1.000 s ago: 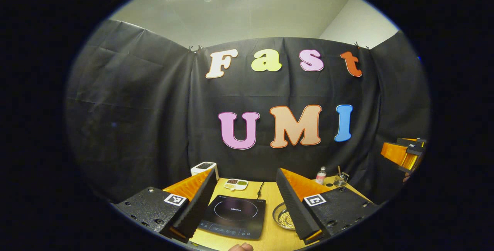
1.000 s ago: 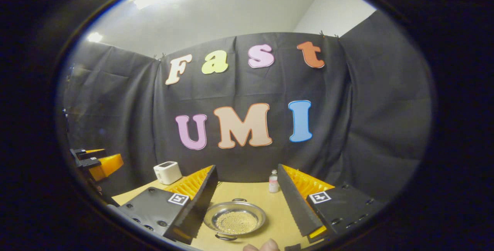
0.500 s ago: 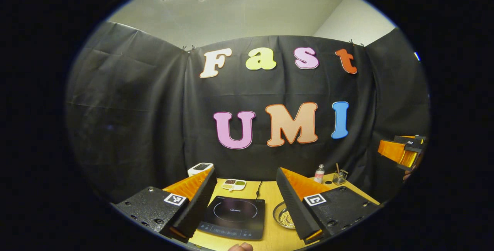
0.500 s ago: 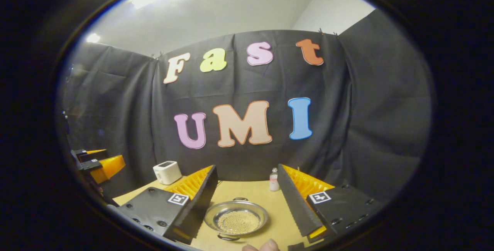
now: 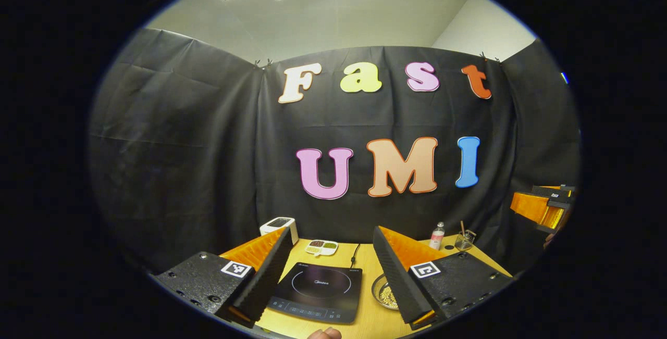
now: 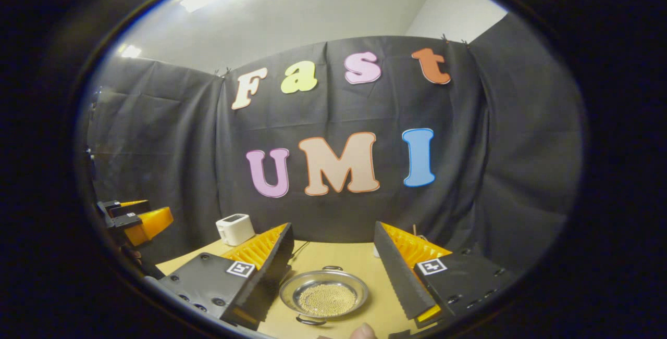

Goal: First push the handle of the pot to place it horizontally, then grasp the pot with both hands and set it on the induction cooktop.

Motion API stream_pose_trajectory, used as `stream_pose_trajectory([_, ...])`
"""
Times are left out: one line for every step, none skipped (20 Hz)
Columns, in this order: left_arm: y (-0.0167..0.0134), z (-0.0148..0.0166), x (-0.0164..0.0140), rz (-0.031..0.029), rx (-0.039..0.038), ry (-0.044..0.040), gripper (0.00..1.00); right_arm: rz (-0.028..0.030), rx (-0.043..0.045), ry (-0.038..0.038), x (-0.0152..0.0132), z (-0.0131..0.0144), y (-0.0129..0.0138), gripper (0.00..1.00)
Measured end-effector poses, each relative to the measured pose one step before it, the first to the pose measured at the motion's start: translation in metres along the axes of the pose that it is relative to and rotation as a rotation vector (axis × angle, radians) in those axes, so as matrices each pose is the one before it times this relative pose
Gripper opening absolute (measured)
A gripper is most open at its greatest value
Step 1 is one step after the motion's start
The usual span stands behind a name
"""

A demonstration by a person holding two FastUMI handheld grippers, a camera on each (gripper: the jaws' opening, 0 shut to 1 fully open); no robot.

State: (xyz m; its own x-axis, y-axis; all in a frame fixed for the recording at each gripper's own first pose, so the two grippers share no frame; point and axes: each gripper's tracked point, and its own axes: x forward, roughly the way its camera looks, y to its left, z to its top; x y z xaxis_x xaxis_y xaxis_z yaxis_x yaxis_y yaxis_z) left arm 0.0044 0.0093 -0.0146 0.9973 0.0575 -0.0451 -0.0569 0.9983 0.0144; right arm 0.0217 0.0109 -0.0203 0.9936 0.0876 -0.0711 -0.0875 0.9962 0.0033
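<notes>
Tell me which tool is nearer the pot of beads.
Right, as far as I can judge. The right tool hovers open directly over the pot, which lies between its fingers. The left tool hovers over the induction cooktop, with the pot off to its right.

The pot [image 6: 324, 296] is shiny metal. The induction cooktop [image 5: 318, 290] has a smooth, glossy black top. The worktop [image 6: 344, 261] looks like pale, smooth wood.
</notes>
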Motion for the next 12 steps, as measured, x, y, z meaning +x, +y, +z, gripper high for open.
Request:
stream_pose_trajectory([-0.00198,-0.00102,-0.00144,0.00917,0.00523,0.00501,0.91,0.01639,0.00853,0.01234,0.00258,-0.00447,0.00111,0.92])
stream_pose_trajectory([-0.00140,0.00143,-0.00200,0.00764,0.00685,0.00082,0.95,0.01550,0.00411,0.01289,0.00350,-0.00496,0.00082,0.92])
stream_pose_trajectory([-0.00200,0.00099,-0.00183,0.00660,0.00904,-0.00030,0.95,0.01284,-0.00084,0.01308,0.00166,-0.00512,-0.00148,0.92])
stream_pose_trajectory([-0.00137,0.00064,-0.00157,0.00833,0.01309,0.00370,0.99,0.01345,0.00018,0.00888,0.00166,-0.00289,0.00021,0.92])
stream_pose_trajectory([0.00069,-0.00211,-0.00295,0.01227,0.01044,0.00433,0.91,0.01585,0.00371,0.00667,0.00155,-0.00425,0.00206,0.92])
stream_pose_trajectory([0.00047,0.00048,-0.00314,0.01245,0.00521,0.00256,0.92,0.01923,0.00500,0.00600,0.00116,-0.00378,0.00229,0.92])
stream_pose_trajectory([0.00013,0.00022,-0.00231,0.01208,0.00168,0.00071,0.92,0.01864,-0.00150,0.00464,0.00168,-0.00482,0.00227,0.92])
stream_pose_trajectory([0.00086,-0.00112,-0.00219,0.01178,-0.00076,0.00571,0.92,0.01642,-0.00518,0.01183,0.00241,-0.00538,0.00203,0.92])
stream_pose_trajectory([-0.00025,-0.00312,-0.00262,0.00405,-0.00549,0.00806,0.92,0.00305,-0.00551,0.01513,0.00353,-0.00660,-0.00124,0.92])
stream_pose_trajectory([-0.00141,-0.00291,-0.00039,-0.00384,-0.00491,0.00632,0.96,-0.00254,0.00058,0.00736,-0.00088,-0.00269,-0.00087,0.89])
stream_pose_trajectory([-0.00039,-0.00376,0.00126,-0.00457,0.00363,0.00858,0.92,-0.00177,0.00909,0.00161,0.00046,-0.00019,0.00256,0.85])
stream_pose_trajectory([0.00192,-0.00251,0.00325,-0.00183,0.00556,0.00168,0.95,0.00176,0.00481,0.00994,0.00326,-0.00299,0.00336,0.83])
